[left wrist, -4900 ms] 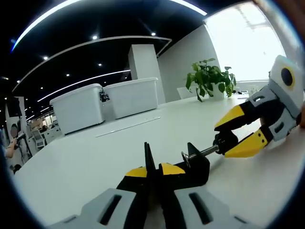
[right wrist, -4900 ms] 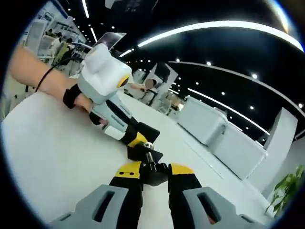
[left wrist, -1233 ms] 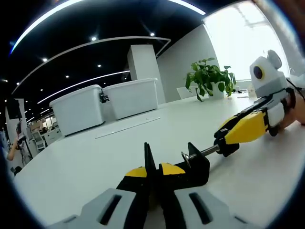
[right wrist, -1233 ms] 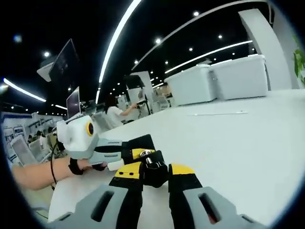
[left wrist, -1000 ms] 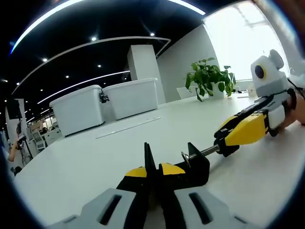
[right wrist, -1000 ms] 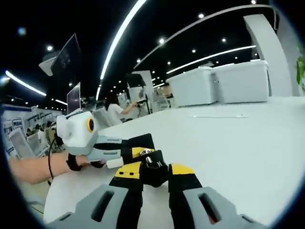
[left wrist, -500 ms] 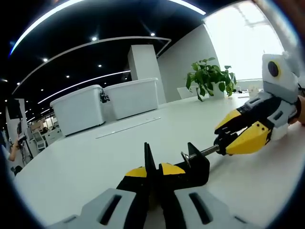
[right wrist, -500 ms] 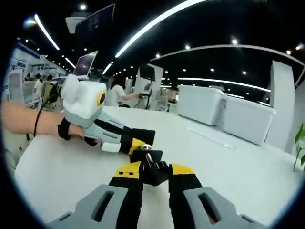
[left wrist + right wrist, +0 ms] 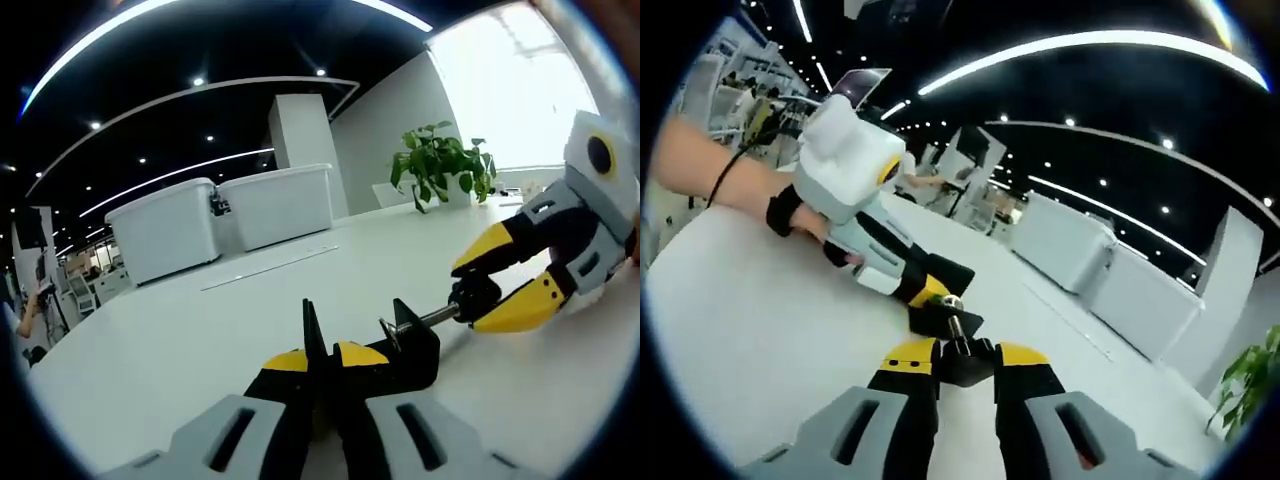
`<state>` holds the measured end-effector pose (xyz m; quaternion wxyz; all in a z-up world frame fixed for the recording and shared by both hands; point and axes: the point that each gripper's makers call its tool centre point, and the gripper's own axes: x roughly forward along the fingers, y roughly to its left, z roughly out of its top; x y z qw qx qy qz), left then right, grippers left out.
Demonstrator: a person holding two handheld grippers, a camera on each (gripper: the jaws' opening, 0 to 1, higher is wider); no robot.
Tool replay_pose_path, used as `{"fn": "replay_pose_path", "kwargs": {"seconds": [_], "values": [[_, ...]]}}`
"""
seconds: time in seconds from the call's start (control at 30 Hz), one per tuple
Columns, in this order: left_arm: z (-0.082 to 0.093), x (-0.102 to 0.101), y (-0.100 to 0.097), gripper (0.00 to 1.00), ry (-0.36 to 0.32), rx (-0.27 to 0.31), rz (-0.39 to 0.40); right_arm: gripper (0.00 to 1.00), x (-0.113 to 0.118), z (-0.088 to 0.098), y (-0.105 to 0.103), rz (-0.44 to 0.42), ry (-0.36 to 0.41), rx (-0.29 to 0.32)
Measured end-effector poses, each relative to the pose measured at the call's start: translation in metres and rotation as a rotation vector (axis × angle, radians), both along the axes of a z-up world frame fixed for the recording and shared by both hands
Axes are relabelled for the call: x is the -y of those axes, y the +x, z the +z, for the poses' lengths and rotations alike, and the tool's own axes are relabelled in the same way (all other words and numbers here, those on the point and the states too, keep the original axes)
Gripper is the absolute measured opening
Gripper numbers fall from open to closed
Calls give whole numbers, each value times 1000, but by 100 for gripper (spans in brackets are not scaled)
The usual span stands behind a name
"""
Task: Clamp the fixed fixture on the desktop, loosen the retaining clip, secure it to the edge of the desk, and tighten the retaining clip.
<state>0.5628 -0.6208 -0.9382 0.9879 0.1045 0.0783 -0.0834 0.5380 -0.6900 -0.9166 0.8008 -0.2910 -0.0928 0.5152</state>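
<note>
On the white desktop (image 9: 180, 340) the black clamp fixture (image 9: 385, 350) is pinched at its body by the closed left gripper (image 9: 320, 362). Its screw rod (image 9: 432, 318) is seen running rightward to the knob (image 9: 472, 295), on which the right gripper (image 9: 500, 280) is clamped. The clamp's lower part is hidden behind the jaws; the desk edge cannot be made out.

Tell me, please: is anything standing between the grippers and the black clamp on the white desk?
Nothing visible does. The left gripper is shut on the clamp body, and the right gripper is shut on its screw knob.
</note>
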Motion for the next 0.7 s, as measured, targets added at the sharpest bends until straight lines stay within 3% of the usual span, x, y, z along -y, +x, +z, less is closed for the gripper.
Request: {"fn": "replay_pose_path", "kwargs": {"seconds": [0.1, 0.57, 0.7], "values": [[0, -1, 0, 8, 0, -2, 4, 20, -1, 0, 0, 4, -11, 23], [1, -1, 0, 8, 2, 7, -3, 21, -3, -4, -7, 26, -173, 313], [0, -1, 0, 8, -10, 2, 3, 20, -4, -4, -6, 23, -193, 338]]}}
